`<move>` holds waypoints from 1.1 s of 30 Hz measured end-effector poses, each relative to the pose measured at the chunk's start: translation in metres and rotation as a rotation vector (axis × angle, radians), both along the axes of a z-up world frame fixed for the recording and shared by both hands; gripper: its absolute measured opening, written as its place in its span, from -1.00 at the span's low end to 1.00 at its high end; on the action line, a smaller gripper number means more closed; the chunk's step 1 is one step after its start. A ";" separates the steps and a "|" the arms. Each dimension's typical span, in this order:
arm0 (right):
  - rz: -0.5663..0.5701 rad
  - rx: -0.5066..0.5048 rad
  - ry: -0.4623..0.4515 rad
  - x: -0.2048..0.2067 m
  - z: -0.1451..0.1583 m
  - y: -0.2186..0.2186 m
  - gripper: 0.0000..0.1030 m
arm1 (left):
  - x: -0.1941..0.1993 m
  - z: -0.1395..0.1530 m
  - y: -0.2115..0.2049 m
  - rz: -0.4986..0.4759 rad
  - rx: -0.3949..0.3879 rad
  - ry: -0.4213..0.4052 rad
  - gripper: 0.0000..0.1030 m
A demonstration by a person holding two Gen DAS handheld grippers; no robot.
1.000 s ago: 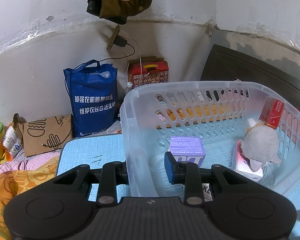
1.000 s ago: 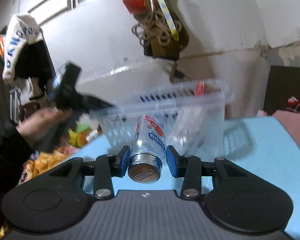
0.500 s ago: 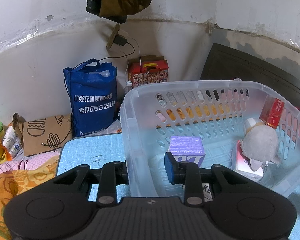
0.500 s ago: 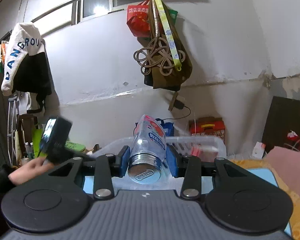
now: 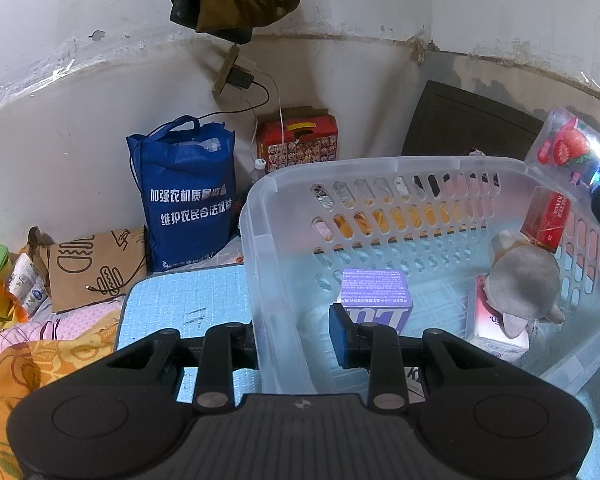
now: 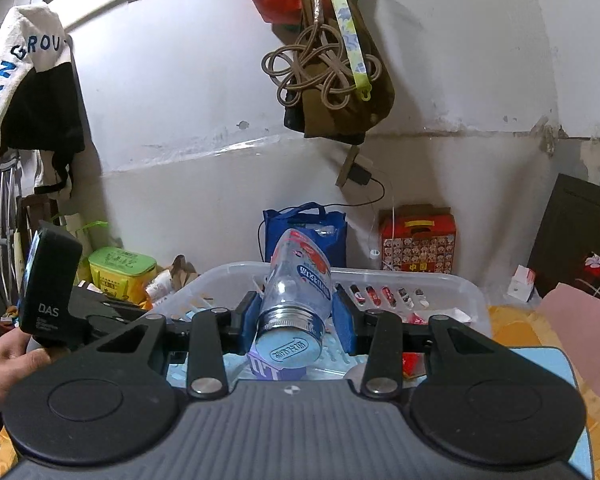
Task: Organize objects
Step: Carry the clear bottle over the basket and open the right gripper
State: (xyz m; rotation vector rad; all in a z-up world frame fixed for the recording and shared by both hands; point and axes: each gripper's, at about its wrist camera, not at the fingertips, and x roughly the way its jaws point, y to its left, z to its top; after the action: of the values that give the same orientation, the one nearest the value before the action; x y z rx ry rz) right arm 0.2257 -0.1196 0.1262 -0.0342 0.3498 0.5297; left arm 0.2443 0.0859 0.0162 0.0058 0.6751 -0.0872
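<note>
Scuffed white wall (image 5: 100, 92) at the back, cluttered room, light blue mat (image 5: 188, 304) as the work surface. Clear plastic basket (image 5: 260, 240) sits on the mat. Inside basket: purple box (image 5: 376, 292) near the front wall, grey plush toy (image 5: 524, 280) on the right lying on a white-pink carton (image 5: 496, 332), red pack (image 5: 546, 220) leaning on the right wall behind the plush. Behind basket by the wall: blue tote bag (image 5: 188, 200), red gift box (image 5: 298, 140) beside it. Brown paper bag (image 5: 92, 268) left of the tote.

Left hand-held gripper (image 5: 294, 334) clamped on the basket's near-left wall, one finger outside, blue-padded finger inside; a hand (image 6: 4, 364) grips its handle at the basket's left in the right wrist view.

Right hand-held gripper (image 6: 296, 320) clamped on a clear plastic jar (image 6: 296, 296), silver lid toward the camera, red-blue label, body tilted up and away. Jar hangs in the air above the basket's (image 6: 460, 292) near side, not touching it. Same jar (image 5: 572, 152) shows at the basket's upper right rim in the left wrist view.
</note>
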 end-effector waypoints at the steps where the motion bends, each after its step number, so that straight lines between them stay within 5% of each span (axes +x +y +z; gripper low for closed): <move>1: -0.005 -0.003 0.001 0.002 0.001 0.000 -0.16 | 0.000 0.000 0.000 0.000 0.000 0.001 -0.32; 10: -0.006 -0.043 -0.004 0.011 -0.001 0.005 -0.05 | 0.000 0.000 0.000 0.002 0.001 0.000 -0.32; 12: -0.044 -0.055 -0.036 0.012 -0.002 0.004 0.62 | 0.000 0.000 0.000 0.001 0.001 0.000 -0.32; 13: -0.060 -0.055 -0.052 0.010 -0.003 0.002 0.71 | 0.001 0.000 0.000 0.001 0.001 0.000 -0.32; 22: -0.090 0.031 -0.112 -0.029 -0.008 -0.015 0.74 | 0.001 -0.002 0.000 -0.004 -0.002 -0.006 -0.32; 25: -0.064 0.085 -0.110 -0.054 -0.022 -0.016 1.00 | 0.001 -0.002 0.000 -0.004 -0.003 -0.007 -0.32; 33: 0.071 0.055 0.105 -0.076 -0.104 0.044 1.00 | -0.001 -0.003 0.000 -0.002 -0.001 -0.009 -0.32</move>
State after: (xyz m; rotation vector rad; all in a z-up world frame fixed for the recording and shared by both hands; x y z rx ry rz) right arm 0.1498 -0.0760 0.0218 0.0341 0.4373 0.6127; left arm 0.2438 0.0864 0.0137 0.0061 0.6658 -0.0893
